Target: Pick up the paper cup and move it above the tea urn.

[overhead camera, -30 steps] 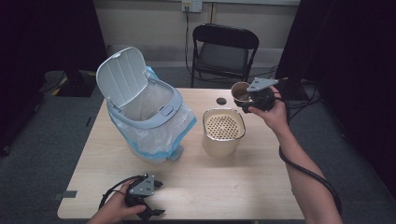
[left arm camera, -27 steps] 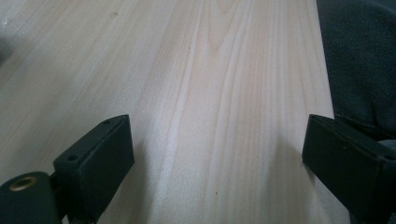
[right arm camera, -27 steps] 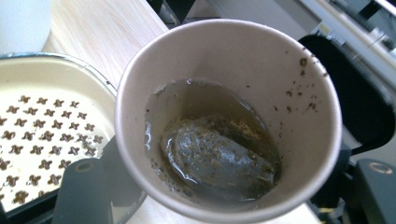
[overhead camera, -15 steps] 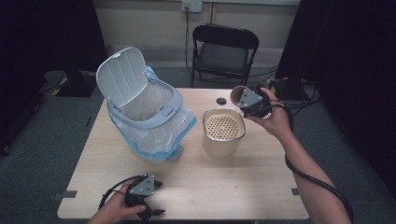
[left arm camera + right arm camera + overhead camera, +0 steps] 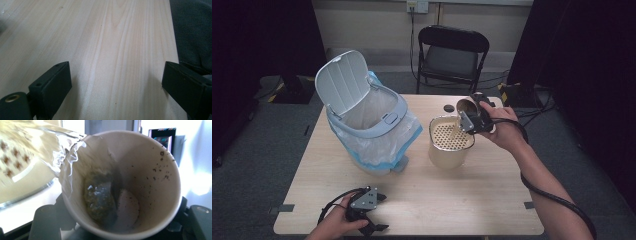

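My right gripper (image 5: 472, 118) is shut on a paper cup (image 5: 465, 106), held tilted over the beige pot with a perforated strainer top (image 5: 451, 142). In the right gripper view the cup (image 5: 120, 185) lies on its side between my jaws. A wet tea bag (image 5: 100, 197) sits inside it, and liquid (image 5: 62, 152) runs over its rim toward the strainer (image 5: 20, 157). My left gripper (image 5: 379, 212) rests on the table near the front left edge. In the left gripper view it (image 5: 117, 85) stands open over bare wood, with nothing between the jaws.
A grey-lidded bin lined with a plastic bag (image 5: 367, 120) stands open at the left of the wooden table (image 5: 472, 190). A small dark lid (image 5: 448, 108) lies behind the pot. A black folding chair (image 5: 452, 52) stands beyond the far edge.
My right hand has carried the cup left and down over the strainer and tipped it further, so liquid now runs out. The left gripper has stayed put.
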`<state>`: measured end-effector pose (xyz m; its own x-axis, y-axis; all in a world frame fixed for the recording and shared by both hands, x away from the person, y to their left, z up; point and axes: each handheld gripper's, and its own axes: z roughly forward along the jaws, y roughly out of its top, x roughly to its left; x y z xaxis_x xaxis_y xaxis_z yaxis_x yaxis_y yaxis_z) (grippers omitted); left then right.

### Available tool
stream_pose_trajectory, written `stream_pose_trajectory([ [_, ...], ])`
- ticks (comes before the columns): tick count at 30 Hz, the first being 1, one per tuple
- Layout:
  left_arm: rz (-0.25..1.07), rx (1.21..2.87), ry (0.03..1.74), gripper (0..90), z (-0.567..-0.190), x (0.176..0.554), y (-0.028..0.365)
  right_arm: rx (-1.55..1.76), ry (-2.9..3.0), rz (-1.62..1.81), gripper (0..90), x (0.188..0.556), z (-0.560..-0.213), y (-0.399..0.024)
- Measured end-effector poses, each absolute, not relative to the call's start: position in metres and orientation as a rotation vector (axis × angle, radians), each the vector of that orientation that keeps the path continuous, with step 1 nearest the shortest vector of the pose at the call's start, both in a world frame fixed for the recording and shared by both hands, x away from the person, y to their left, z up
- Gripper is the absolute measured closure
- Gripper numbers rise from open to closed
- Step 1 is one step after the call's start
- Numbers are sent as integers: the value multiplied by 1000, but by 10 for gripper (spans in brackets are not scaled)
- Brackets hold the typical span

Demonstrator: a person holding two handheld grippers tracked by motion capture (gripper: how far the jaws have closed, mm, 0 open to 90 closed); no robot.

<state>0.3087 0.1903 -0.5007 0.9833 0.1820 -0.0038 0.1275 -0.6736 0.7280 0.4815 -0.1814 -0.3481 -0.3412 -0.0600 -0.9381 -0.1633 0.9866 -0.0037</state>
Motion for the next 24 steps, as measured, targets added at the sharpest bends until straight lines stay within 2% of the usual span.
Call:
stream_pose_trajectory([
  [10,85,2306,214,83,-502,309,190,-589,1505,-284,302,460,-366,-162],
  [19,87,2316,213,83,-501,309,190,-78,1987,151,294,481,-335,-174],
  [24,87,2317,214,83,-501,309,190,155,2149,348,293,492,-331,-186],
])
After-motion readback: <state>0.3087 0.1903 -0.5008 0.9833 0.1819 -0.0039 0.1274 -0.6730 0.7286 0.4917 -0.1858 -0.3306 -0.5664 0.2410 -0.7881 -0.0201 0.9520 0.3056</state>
